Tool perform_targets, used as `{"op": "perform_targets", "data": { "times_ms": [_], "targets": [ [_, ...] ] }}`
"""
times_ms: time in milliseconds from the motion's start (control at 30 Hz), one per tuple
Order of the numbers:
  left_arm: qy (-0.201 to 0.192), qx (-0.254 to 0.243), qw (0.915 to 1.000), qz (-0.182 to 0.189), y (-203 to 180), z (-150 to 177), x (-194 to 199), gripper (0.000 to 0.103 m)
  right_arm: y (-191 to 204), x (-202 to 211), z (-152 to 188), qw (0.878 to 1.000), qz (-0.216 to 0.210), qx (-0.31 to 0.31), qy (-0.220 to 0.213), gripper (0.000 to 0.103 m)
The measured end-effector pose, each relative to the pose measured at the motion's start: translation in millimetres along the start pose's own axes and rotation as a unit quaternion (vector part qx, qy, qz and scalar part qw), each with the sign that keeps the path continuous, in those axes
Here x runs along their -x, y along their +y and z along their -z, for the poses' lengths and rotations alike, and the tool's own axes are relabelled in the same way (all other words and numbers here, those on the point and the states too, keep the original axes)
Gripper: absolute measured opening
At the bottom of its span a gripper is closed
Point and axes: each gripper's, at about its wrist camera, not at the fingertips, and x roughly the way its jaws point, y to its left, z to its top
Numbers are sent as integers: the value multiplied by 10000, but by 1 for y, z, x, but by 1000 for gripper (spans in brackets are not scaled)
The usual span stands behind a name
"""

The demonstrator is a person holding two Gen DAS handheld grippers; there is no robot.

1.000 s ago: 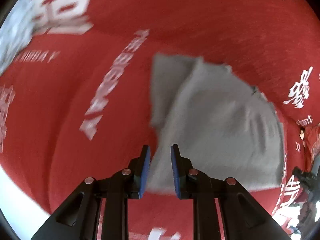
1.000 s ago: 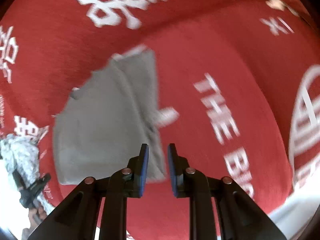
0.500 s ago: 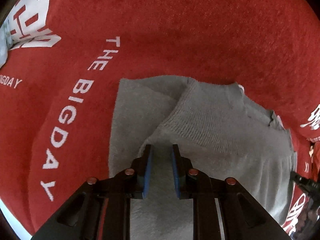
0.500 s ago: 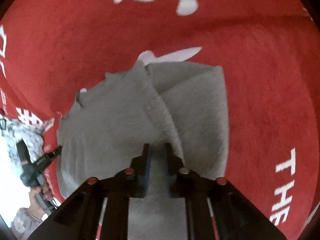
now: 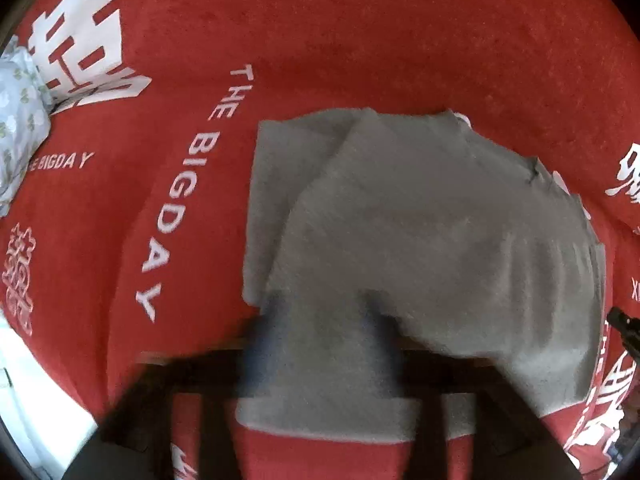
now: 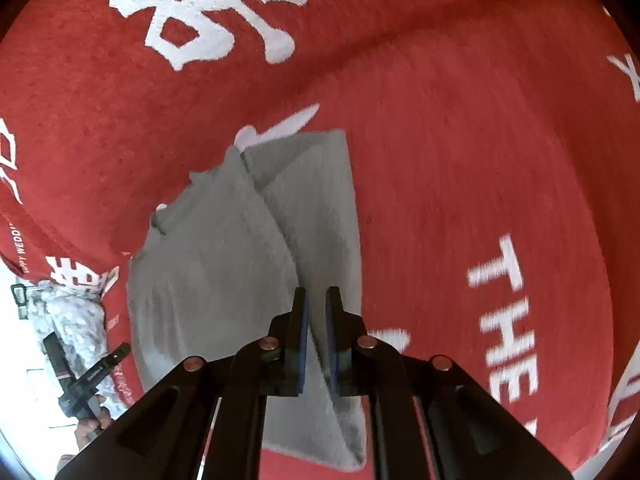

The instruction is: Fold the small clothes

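1. One grey garment lies on the red cloth that covers the surface, roughly mid-frame in both views. One side is already doubled over, so a diagonal fold edge crosses it; that suggests the folding is partway done.
2. The left gripper sits over the near edge of the garment. It is blurred, and its jaws are opening, spread wide with grey fabric showing between them; the pads do not appear to press on it. I judge it is letting go of the edge so the layer can settle flat.
3. The right gripper has its jaws nearly together, pinching the raised fold edge of the garment, probably to keep that crease in place or carry it over.
4. Count: one garment, two grippers, one red cloth with white lettering.
5. A pale patterned fabric bunches at the cloth's edge; what it is I cannot tell.
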Motion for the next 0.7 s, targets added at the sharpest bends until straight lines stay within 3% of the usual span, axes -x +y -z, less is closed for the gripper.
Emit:
{"op": "perform_targets", "data": {
  "times_ms": [33, 100, 167, 233, 300, 367, 400, 433, 700],
  "targets": [
    [-200, 69, 9997, -73, -5, 3, 8, 94, -1, 2, 4, 10000, -43, -34, 22, 11],
    [-381, 41, 9992, -69, -14, 3, 16, 94, -2, 4, 10, 9999, -94, -107, 66, 11],
    [-394, -2, 9992, -79, -26, 5, 20, 94, 0, 2, 14, 9998, -138, -118, 93, 17],
    [-407, -66, 9988, -248, -35, 2, 21, 94, 6, 2, 19, 9998, -169, -48, 105, 52],
    [-391, -142, 9981, -444, -41, 1, 18, 94, 13, 3, 23, 9998, -199, 56, 84, 64],
    [-329, -126, 9976, -598, -44, 0, 15, 94, 22, 3, 28, 9995, -236, 182, 104, 68],
    [-298, -95, 9978, -591, -43, 0, 13, 94, 27, 2, 31, 9992, -271, 271, 141, 80],
    [-231, -45, 9982, -546, -41, 0, 9, 94, 31, 1, 34, 9989, -302, 332, 159, 84],
    [-72, -72, 9997, -211, -25, 10, 0, 95, 63, -12, 64, 9973, -373, 587, 246, 85]
  ]
}}
